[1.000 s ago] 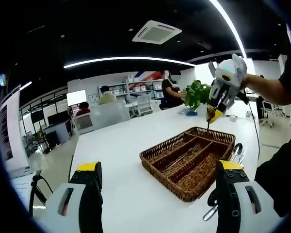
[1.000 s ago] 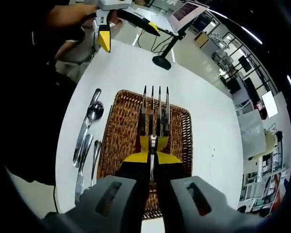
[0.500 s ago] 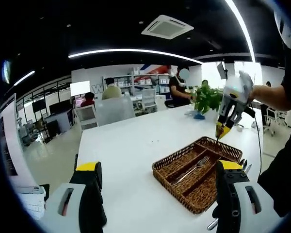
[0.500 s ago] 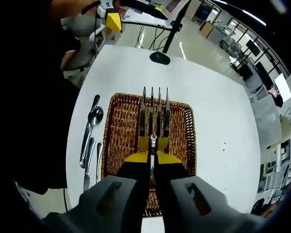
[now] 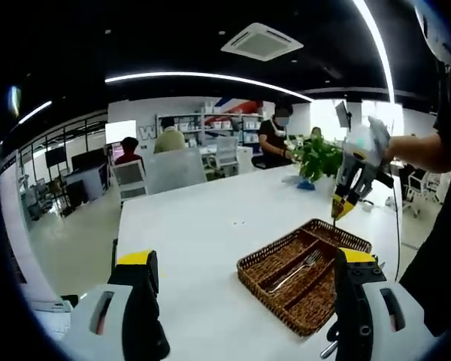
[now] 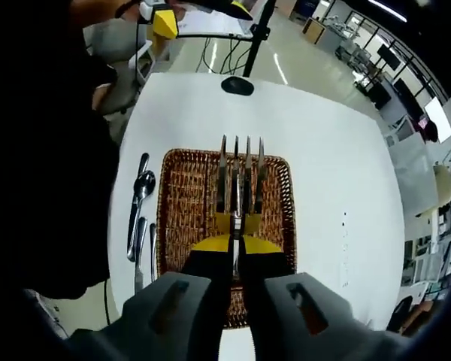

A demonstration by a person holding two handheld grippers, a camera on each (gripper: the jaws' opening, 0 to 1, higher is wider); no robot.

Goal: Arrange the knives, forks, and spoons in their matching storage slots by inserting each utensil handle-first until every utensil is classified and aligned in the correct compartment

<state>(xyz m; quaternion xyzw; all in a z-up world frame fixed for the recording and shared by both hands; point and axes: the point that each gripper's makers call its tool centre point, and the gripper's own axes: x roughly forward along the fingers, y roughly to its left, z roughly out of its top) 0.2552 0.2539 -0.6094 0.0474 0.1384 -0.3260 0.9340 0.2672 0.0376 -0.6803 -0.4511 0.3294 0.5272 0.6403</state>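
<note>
Fork (image 6: 240, 174) clamped in right gripper (image 6: 237, 239) above tray (image 6: 182, 197).

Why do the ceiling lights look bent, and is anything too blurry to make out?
In the left gripper view the fisheye lens bows the ceiling light strips into arcs, and the far office is soft. In the right gripper view the fork close to the lens is sharp, the wicker tray is clear, and the white table curves toward the edges.

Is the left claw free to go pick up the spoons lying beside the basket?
Probably yes: the left claw is open and empty, and the spoons lie uncovered on the table beside the basket.
</note>
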